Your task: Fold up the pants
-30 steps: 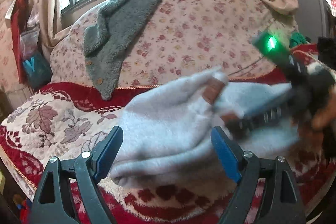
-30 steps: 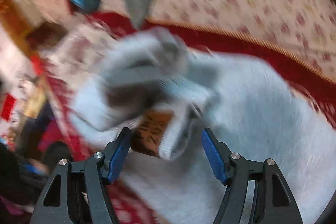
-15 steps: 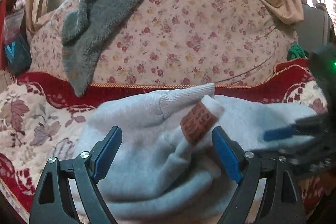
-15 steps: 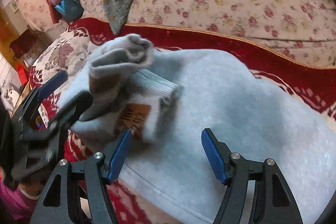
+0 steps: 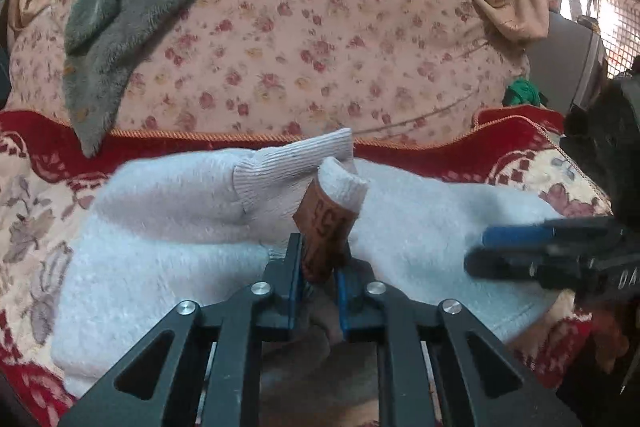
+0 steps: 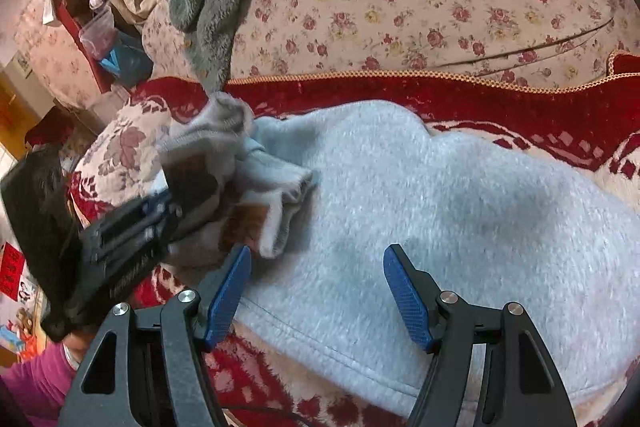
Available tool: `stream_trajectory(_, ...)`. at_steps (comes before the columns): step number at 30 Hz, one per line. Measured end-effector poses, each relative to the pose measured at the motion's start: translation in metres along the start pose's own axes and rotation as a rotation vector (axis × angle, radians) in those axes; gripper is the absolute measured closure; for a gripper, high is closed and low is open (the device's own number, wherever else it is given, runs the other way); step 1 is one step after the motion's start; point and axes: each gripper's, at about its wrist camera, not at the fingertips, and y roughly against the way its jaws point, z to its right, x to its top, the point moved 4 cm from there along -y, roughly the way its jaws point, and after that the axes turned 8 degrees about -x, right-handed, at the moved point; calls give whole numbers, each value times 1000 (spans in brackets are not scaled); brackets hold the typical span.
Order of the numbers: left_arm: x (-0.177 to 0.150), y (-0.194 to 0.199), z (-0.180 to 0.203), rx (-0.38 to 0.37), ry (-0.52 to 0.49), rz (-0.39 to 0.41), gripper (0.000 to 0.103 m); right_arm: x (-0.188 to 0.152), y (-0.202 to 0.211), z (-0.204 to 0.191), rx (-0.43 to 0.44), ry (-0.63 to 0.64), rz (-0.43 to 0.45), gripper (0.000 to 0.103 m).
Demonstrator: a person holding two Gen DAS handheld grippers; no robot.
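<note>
Pants (image 6: 440, 211), pale grey fleece, lie bunched on the red patterned sofa cover (image 6: 520, 107), where the left gripper (image 5: 318, 273) has just closed its jaws on the cuff's brown label (image 5: 324, 231), while the right gripper (image 6: 316, 279) hovers wide open, empty.

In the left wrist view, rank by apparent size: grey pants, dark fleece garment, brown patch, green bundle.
1. grey pants
2. dark fleece garment, farther back, so comparison is unsure
3. brown patch
4. green bundle, also far off
</note>
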Motion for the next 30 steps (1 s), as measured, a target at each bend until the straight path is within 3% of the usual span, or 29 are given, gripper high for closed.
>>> stream_trajectory(7,-22,-7,4,9,5,-5,89,22,1,-10,-3,-2,32,29)
stream_trajectory(11,-22,-5,2,0,40,14,88,44,-9,-36,12,69,43,24)
stream_trajectory(14,-24,-4,3,-3,47,21,82,58,-35,-60,33,166,-6,23)
stream_trajectory(16,-25,-2,3,-7,55,29,79,63,-51,-64,-25,217,-22,23)
stream_trajectory(19,-28,-2,1,-15,56,32,75,69,-79,-61,-181,295,-24,23)
stream_trajectory(24,-30,-7,-1,-19,61,26,70,70,-114,-46,-223,270,-57,23)
stream_trajectory(26,-29,-6,2,-19,52,21,66,68,-117,-40,-223,251,-67,23)
stream_trajectory(30,-25,1,12,-18,30,25,38,67,-89,-28,-167,166,-48,23)
